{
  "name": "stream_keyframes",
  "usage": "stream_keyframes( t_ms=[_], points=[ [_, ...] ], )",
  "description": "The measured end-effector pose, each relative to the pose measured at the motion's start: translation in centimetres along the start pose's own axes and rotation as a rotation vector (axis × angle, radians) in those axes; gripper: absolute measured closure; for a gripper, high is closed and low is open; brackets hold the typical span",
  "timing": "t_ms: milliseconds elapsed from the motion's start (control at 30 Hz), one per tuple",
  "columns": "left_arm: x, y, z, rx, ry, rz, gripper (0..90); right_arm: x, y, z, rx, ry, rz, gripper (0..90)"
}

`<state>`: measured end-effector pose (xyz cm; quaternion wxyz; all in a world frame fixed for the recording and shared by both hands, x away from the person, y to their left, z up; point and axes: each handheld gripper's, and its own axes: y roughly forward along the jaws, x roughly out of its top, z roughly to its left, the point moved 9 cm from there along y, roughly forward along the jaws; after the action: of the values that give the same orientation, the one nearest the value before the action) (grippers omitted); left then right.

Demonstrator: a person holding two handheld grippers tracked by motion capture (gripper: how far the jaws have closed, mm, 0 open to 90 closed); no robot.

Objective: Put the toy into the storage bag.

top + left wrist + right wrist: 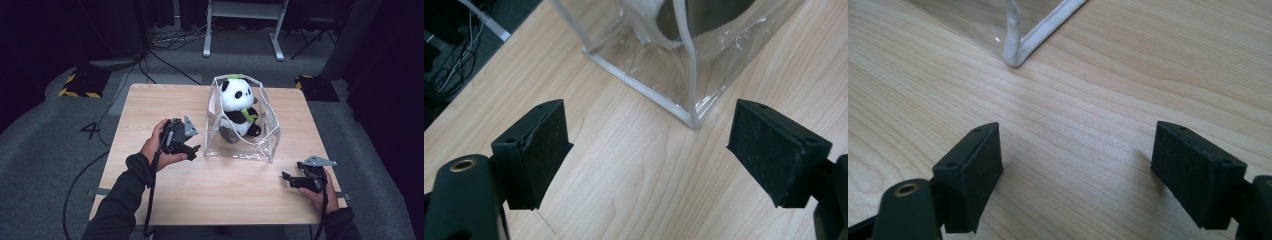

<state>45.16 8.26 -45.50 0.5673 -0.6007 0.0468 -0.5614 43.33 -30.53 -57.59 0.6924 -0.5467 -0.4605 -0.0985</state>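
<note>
One wooden worktop (pixel 165 200), pale and square, ringed by grey floor (pixel 60 165). Near its middle, toward the far edge, a clear plastic bag (pixel 265 142) with white piping, standing upright and open at the top. Inside the bag, a black-and-white panda plush (pixel 237 102), seated, with a green ribbon at the neck. Just left of the bag's near corner, close but not touching, the left claw (pixel 195 150) held in a hand, pointed at the bag; seen from the left gripper view, jaws standing apart over bare wood, nothing between the pads (pixel 549 145), the bag's piped corner (pixel 694 117) straight ahead. Toward the near right corner of the worktop, well apart from the bag, the right claw (pixel 287 177) held low in the other hand; in the right gripper view, jaws likewise spread wide, empty, another piped corner (pixel 1015 55) of the bag farther ahead.
</note>
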Motion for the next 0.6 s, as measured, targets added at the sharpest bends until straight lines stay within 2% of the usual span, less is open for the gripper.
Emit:
stream_keyframes(
  t_ms=[533, 600],
  points=[
    [-4.6, 0.8, -0.4, 0.008, -0.016, 0.069, 16.5, 0.0, 0.0, 0.0, 0.000, 0.000, 0.000, 20.3],
    [-5.1, 0.9, -0.5, 0.011, -0.022, 0.065, 16.5, 0.0, 0.0, 0.0, -0.001, 0.000, 0.000, 20.2]
  ],
)
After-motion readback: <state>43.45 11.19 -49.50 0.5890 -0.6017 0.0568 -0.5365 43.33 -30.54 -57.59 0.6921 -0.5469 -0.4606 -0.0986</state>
